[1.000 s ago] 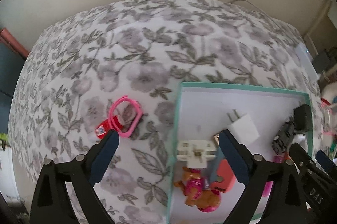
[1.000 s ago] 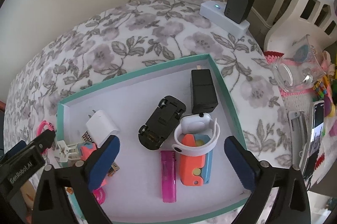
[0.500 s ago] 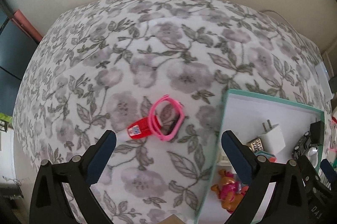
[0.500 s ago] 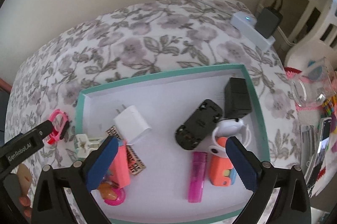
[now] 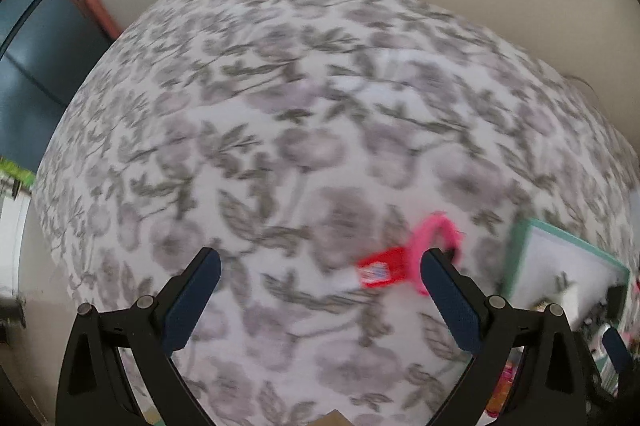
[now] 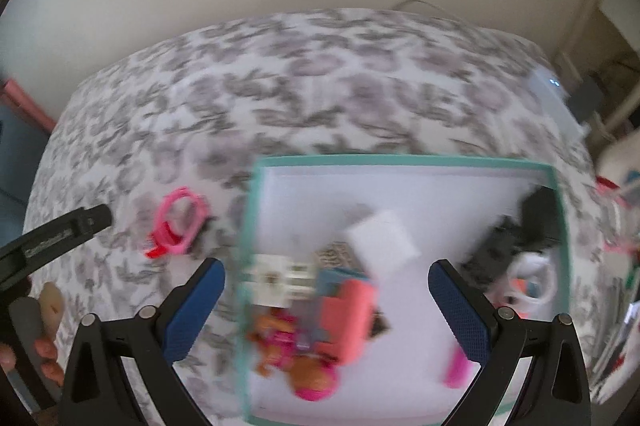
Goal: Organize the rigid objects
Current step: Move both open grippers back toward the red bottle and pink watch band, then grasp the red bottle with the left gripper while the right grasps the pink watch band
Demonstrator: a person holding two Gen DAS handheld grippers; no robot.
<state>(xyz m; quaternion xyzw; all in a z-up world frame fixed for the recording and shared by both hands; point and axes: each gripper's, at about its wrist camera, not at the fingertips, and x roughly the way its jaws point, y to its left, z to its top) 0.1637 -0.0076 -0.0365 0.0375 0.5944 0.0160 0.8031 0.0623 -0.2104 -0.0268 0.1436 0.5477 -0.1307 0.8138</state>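
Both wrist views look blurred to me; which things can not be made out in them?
- Red tag label, left wrist view: print smeared by motion blur.
- Pink ring, left wrist view: lower part hidden behind the left gripper finger.
- Teal tray contents, right wrist view: blur merges the toys; kinds uncertain.
- Tray's near edge, right wrist view: hidden by the right gripper.
- Tray, left wrist view: cut off at the frame edge.

pink ring (image 6: pixel 179 222) on cloth, toys in box (image 6: pixel 404 161)

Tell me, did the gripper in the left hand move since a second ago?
Yes. The left gripper swung left, away from the teal-rimmed white tray: a second ago its fingers framed the tray's left corner, now the tray sits at the view's right edge.
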